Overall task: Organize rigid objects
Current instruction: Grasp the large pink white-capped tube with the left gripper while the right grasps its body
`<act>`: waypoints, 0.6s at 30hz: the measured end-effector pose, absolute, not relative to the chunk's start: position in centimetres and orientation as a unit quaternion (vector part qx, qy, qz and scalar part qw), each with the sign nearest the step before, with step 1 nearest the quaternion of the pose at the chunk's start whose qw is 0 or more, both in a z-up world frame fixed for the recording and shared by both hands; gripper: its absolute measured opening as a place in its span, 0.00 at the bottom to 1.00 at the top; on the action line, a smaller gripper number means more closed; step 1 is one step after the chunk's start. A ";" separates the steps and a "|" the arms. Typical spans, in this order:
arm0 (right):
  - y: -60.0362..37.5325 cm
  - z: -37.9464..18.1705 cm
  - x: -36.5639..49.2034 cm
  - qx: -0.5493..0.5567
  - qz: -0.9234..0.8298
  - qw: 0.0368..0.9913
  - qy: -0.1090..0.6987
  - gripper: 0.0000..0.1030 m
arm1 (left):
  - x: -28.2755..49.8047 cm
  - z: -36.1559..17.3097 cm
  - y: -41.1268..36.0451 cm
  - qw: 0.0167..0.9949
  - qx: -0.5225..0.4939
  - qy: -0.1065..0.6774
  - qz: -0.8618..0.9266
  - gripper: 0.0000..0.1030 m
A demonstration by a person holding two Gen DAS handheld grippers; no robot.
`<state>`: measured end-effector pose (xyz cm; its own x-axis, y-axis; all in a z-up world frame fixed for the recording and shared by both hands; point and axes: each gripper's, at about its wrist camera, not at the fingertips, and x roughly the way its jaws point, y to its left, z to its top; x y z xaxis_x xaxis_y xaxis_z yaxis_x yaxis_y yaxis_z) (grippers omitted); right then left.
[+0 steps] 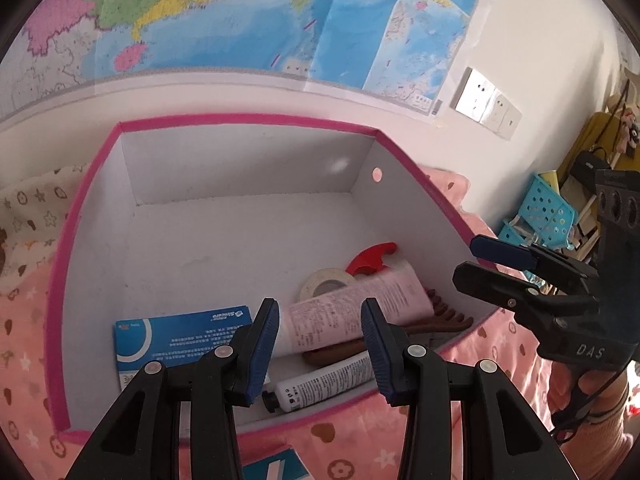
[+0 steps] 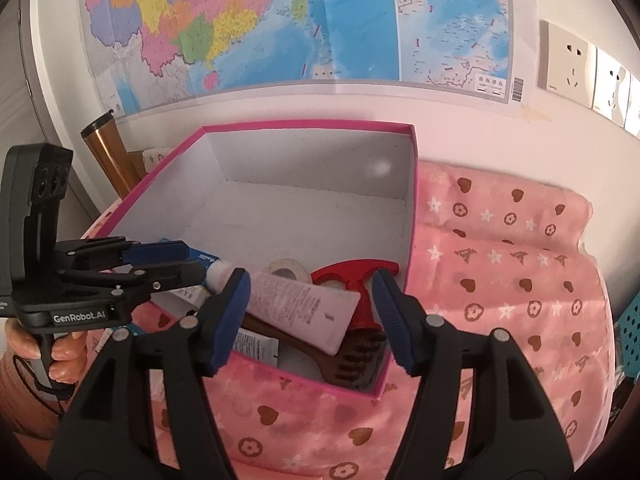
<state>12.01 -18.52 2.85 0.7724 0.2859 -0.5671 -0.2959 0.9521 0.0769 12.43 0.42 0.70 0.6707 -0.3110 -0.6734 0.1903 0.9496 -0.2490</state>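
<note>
**Box filling up, both tools empty**

Both the left hand-held gripper (image 1: 320, 308) and the right hand-held gripper (image 2: 312, 280) hover over the pink-rimmed white cardboard box (image 2: 308, 123) with jaws apart and nothing held. The glossy pink plastic squeeze tube (image 2: 296, 304) lies in the box across a toothed brown wooden comb (image 2: 356, 360) and a red plastic T-shaped piece (image 2: 360, 276). The placing looks done, so the likely next move is fetching another item.

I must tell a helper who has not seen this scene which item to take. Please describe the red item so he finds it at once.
Find the pink-edged box on the pink blanket below the wall map. In its near right corner, objects are piled. The red plastic piece lies there, partly under the pink tube, beside the tape roll; nothing else inside is red.
</note>
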 end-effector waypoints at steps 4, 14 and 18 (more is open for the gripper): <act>-19.0 2.9 10.9 0.005 0.165 0.942 0.293 0.63 | 11.1 1.4 0.3 0.919 -0.071 0.364 -0.136 0.41; -20.7 3.2 7.3 0.040 0.194 0.941 0.275 0.63 | 6.2 3.3 0.2 0.933 -0.054 0.320 -0.154 0.43; -21.5 2.6 5.6 0.052 0.206 0.937 0.277 0.63 | 4.3 2.7 -0.3 0.929 -0.049 0.327 -0.167 0.44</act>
<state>5.62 -21.47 2.59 0.7614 0.4148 -0.4983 -0.3570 0.9098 0.2118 4.31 -0.27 2.71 0.7300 -0.3430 -0.5912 0.2787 0.9392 -0.2008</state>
